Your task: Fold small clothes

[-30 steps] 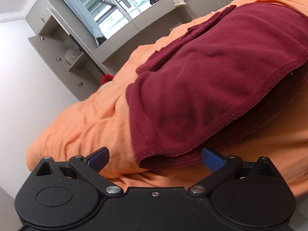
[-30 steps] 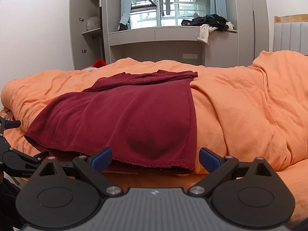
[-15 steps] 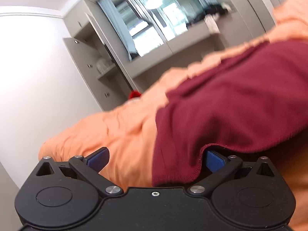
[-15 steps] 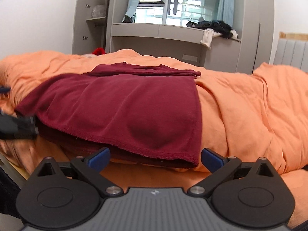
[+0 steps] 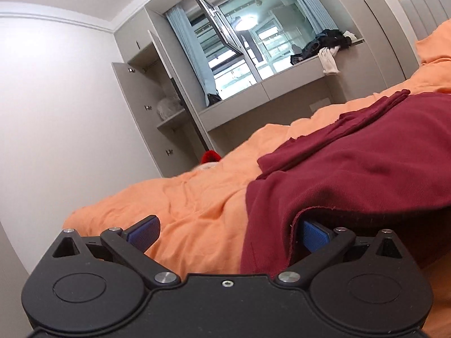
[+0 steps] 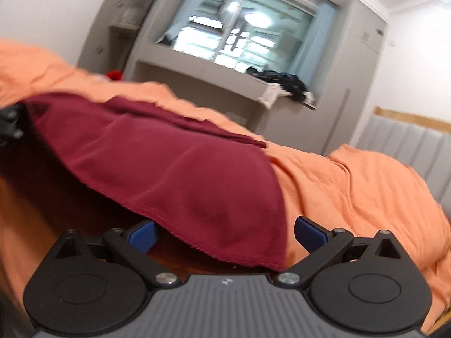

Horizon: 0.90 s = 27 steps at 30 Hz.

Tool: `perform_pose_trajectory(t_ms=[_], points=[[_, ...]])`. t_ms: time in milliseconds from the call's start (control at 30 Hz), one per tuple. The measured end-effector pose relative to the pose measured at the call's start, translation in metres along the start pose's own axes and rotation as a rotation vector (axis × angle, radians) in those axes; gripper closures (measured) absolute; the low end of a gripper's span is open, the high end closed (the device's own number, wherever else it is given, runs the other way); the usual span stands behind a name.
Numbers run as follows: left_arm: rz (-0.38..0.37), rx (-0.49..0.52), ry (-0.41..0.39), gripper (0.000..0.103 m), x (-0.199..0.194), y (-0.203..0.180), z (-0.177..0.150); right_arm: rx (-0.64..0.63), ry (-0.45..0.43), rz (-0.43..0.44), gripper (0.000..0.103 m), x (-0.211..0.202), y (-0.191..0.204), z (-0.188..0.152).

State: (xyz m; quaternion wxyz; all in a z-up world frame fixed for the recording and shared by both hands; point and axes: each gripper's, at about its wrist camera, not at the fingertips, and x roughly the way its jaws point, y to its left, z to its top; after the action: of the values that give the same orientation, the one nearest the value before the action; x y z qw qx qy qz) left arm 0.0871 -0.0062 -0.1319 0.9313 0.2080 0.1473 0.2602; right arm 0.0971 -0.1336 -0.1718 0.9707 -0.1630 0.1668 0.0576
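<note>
A dark red garment (image 5: 366, 169) lies spread on the orange bedcover (image 5: 183, 197); it also shows in the right wrist view (image 6: 174, 163). My left gripper (image 5: 228, 232) is open at its near left corner, and the hem drapes over the right blue pad (image 5: 313, 233). My right gripper (image 6: 225, 232) is open around the near right corner, with the hem hanging between the blue pads (image 6: 142, 235). The left gripper (image 6: 11, 124) shows at the left edge of the right wrist view.
The orange bedcover (image 6: 352, 183) stretches right toward a grey padded headboard (image 6: 408, 140). Behind the bed stand grey cabinets with an open door (image 5: 146, 107) and a window ledge holding dark and white clothes (image 5: 324, 48). A red item (image 5: 210, 156) sits past the bed.
Both grippers have tilted and moved in under the garment's near edge. The hem now hangs over the left gripper's right pad and lies between the right gripper's pads.
</note>
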Motion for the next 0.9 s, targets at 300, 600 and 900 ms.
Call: perform_pose_trajectory(t_ms=[300, 600, 900], points=[[0.043, 0.155, 0.088, 0.000, 0.019, -0.022, -0.025, -0.036, 0.019, -0.227, 0.000, 0.026, -0.009, -0.010], [0.148, 0.101, 0.044, 0.001, 0.007, -0.009, -0.040, 0.085, -0.023, -0.211, 0.000, 0.029, -0.036, -0.019], [0.242, 0.092, 0.136, 0.000, 0.014, 0.014, -0.047, 0.185, -0.008, -0.380, 0.001, 0.038, -0.079, -0.021]])
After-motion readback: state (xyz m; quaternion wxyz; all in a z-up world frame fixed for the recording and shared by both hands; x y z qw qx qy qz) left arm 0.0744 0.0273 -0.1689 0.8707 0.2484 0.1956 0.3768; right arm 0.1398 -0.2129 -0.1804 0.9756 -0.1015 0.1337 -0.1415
